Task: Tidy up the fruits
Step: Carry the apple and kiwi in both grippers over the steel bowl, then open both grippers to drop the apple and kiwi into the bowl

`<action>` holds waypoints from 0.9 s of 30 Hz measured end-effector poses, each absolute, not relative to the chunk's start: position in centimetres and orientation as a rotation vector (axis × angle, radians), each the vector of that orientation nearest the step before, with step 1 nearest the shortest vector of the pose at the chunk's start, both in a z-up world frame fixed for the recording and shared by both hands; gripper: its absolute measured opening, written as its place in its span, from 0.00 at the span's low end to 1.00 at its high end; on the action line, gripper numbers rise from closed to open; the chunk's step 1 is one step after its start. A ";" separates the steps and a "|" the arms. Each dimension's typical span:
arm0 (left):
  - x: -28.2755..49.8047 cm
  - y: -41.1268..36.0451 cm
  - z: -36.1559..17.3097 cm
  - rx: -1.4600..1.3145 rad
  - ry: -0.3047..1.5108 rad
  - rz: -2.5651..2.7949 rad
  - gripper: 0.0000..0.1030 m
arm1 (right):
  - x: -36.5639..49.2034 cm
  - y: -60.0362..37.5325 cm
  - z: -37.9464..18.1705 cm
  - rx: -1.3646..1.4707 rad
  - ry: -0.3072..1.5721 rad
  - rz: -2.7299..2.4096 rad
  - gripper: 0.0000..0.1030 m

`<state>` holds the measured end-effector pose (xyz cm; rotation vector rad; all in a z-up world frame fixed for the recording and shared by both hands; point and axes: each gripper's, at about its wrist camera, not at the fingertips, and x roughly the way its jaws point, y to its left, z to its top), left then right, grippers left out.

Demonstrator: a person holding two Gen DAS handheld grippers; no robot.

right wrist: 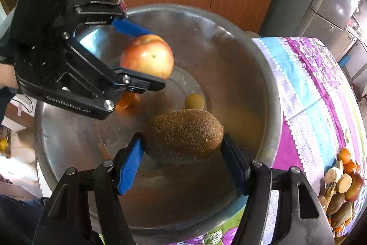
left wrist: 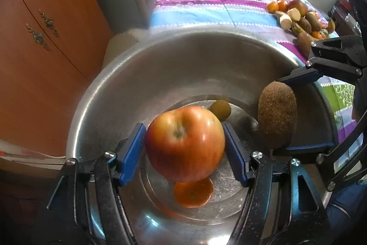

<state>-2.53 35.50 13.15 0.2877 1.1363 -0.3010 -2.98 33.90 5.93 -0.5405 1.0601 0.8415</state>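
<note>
The left gripper (left wrist: 184,148) is clenched on a red-yellow apple (left wrist: 185,144), its blue pads (left wrist: 132,154) pressed to both flanks, and holds it above the floor of a large steel bowl (left wrist: 160,66). Directly under the apple, at 6 o'clock on the bowl's flat bottom, lies an orange (left wrist: 192,193). Past the apple, at about 1 o'clock, a small greenish-brown round fruit (left wrist: 220,109) rests on the bottom. At 3 o'clock the right gripper (right wrist: 182,162) grasps a fuzzy brown kiwi (right wrist: 184,133) end to end, also over the bowl's interior, clear of the apple. Beyond the rim, at 1 to 2 o'clock, a pile of remaining fruit (left wrist: 298,15) sits on a striped purple and blue tablecloth (left wrist: 206,6). At 10 o'clock stands an orange wooden cabinet (left wrist: 45,38).
</note>
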 end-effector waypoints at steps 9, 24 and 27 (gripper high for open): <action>-2.2 35.9 14.5 0.281 1.105 -0.294 0.66 | -3.8 34.7 5.2 -0.596 1.081 0.850 0.69; -2.6 35.6 15.4 0.302 1.047 -0.231 0.83 | -5.1 34.7 6.1 -0.593 1.023 0.837 0.74; -2.8 35.6 15.8 0.306 1.028 -0.219 0.88 | -5.7 34.4 7.6 -0.577 0.976 0.843 0.78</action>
